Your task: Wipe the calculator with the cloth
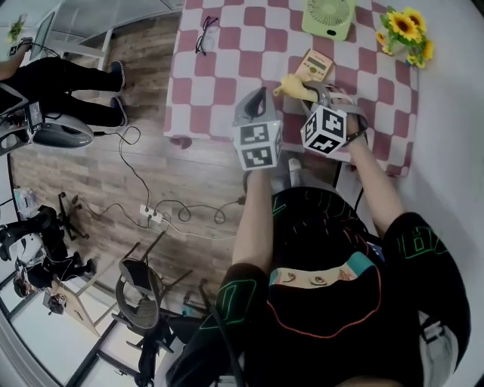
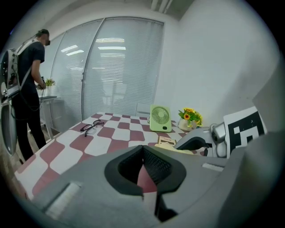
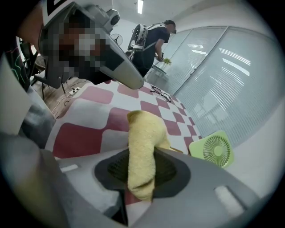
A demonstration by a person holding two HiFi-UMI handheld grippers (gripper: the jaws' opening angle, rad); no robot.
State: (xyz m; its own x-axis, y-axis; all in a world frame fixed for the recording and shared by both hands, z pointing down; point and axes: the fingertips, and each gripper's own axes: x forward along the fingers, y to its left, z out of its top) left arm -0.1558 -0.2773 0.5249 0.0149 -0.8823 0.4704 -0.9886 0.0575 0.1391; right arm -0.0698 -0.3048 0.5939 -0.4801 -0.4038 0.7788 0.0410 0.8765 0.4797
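Observation:
The beige calculator (image 1: 314, 66) lies on the red-and-white checked table (image 1: 227, 79), just in front of the green fan. A yellow cloth (image 1: 294, 87) hangs from my right gripper (image 1: 318, 92), which is shut on it close to the calculator's near edge. In the right gripper view the cloth (image 3: 141, 151) fills the gap between the jaws and folds over forward. My left gripper (image 1: 259, 94) hovers over the table's near edge, left of the cloth, jaws shut with nothing in them. The left gripper view shows the calculator (image 2: 167, 141) flat, beside the right gripper (image 2: 200, 141).
A green desk fan (image 1: 329, 15) stands behind the calculator, and a pot of sunflowers (image 1: 404, 34) sits to its right. Black glasses (image 1: 206, 34) lie at the table's far left. A person (image 2: 26, 80) stands beyond the table. Cables and a power strip (image 1: 151, 215) lie on the floor.

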